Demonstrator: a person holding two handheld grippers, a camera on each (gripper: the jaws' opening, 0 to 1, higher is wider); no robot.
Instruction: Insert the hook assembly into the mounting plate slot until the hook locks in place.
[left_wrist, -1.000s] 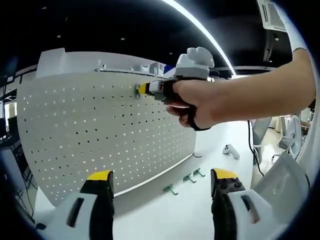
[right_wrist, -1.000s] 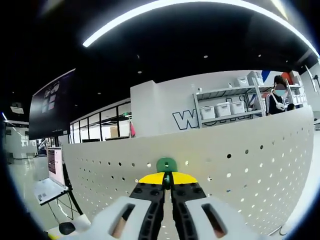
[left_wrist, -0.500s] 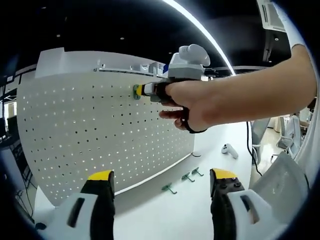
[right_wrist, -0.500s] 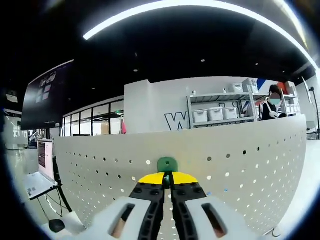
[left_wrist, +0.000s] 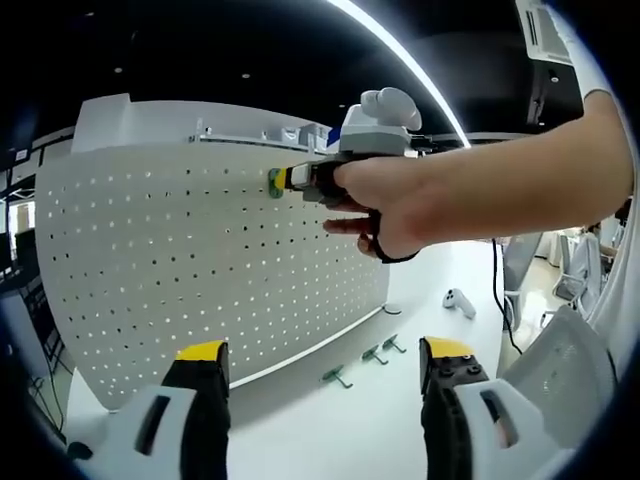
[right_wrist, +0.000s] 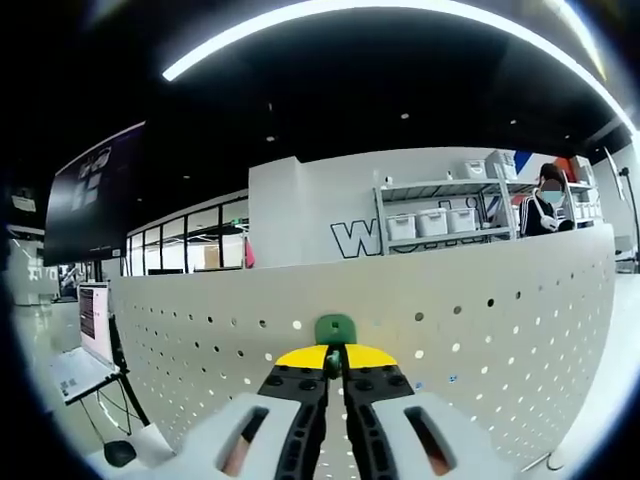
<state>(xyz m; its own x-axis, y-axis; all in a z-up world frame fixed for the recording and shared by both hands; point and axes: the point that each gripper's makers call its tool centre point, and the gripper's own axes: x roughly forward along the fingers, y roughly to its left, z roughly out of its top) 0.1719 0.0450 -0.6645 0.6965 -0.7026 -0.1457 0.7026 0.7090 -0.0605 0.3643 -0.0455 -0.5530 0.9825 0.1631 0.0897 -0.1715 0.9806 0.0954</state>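
My worry is the aim: I hold the small green plastic hook (right_wrist: 334, 330) right up at the white perforated metal pegboard (right_wrist: 500, 330), near its top edge, and if I push while its prongs sit between holes instead of in them, it will skid across the panel or twist in my grip. Pinched this close to its edge, it could also pop free and drop to the white surface (left_wrist: 370, 430) below. Whether the prongs are already seated I cannot tell; my own tips hide the contact.

My right claw (right_wrist: 335, 357) is pressed together on the hook, the yellow-tipped jaws meeting with only the hook's thin stem between them. In the left gripper view my right hand (left_wrist: 395, 205) holds that claw (left_wrist: 285, 179) against the upper part of the board.

My left claw (left_wrist: 325, 352) hangs low and spread wide, holding nothing and touching nothing, well apart from the board. Beyond it, three spare green hooks (left_wrist: 365, 362) lie on the surface near the foot of the board, and a small white controller (left_wrist: 460, 300) rests farther off.
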